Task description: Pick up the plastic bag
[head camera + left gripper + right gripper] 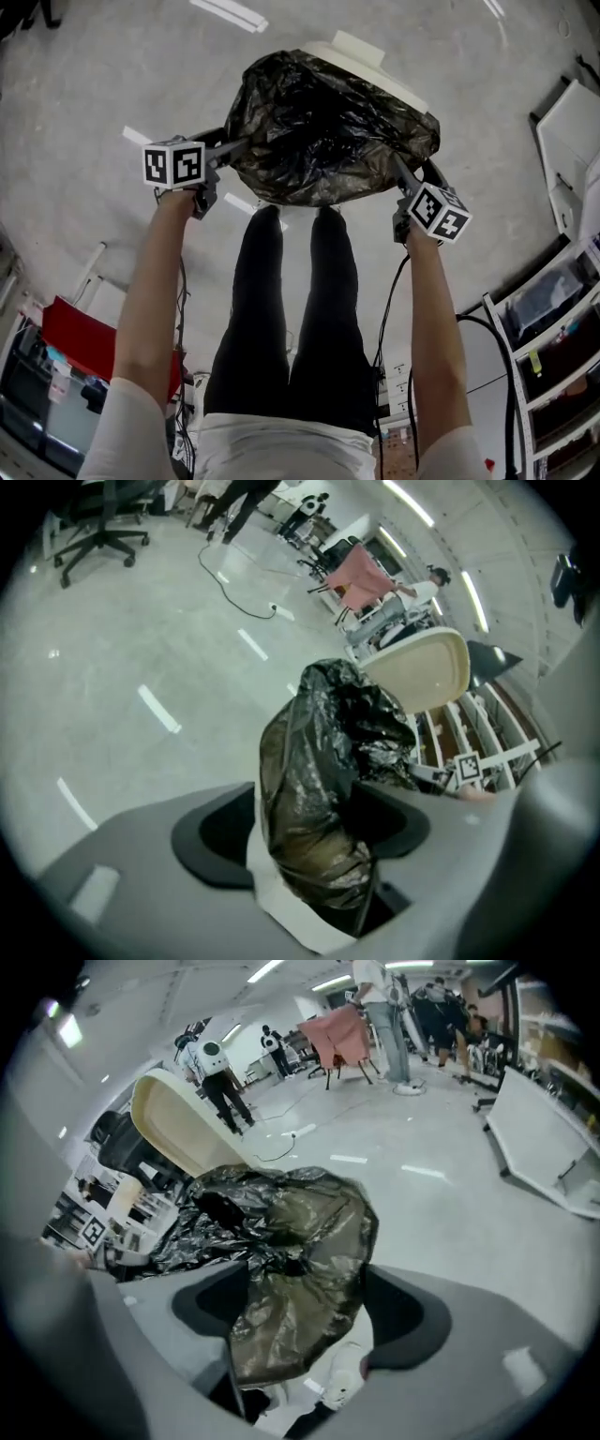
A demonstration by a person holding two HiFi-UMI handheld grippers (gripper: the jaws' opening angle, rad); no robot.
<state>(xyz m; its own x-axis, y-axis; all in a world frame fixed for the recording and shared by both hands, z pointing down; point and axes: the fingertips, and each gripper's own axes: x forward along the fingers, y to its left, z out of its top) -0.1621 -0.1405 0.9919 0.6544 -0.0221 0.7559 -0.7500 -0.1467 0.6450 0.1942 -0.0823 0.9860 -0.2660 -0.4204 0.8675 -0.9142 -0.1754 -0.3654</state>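
Note:
A crumpled black plastic bag point(328, 131) hangs spread between my two grippers above the grey floor, in front of a cream plastic shell point(352, 52). My left gripper point(230, 150) is at the bag's left edge. In the left gripper view its jaws point(305, 832) stand wide with a fold of the bag point(319, 789) between them, and a gap shows beside the left pad. My right gripper point(398, 173) is at the bag's right edge. Its jaws point(300, 1312) are also wide, and the bag point(291, 1269) drapes between them, clear of the right pad.
The person's black-clad legs point(291, 309) stand below the bag. White shelving point(562, 347) lines the right side and a red object point(80, 342) lies at the lower left. An office chair point(94, 527) and a floor cable point(234, 583) are farther off, and a white table point(544, 1138) stands to the right.

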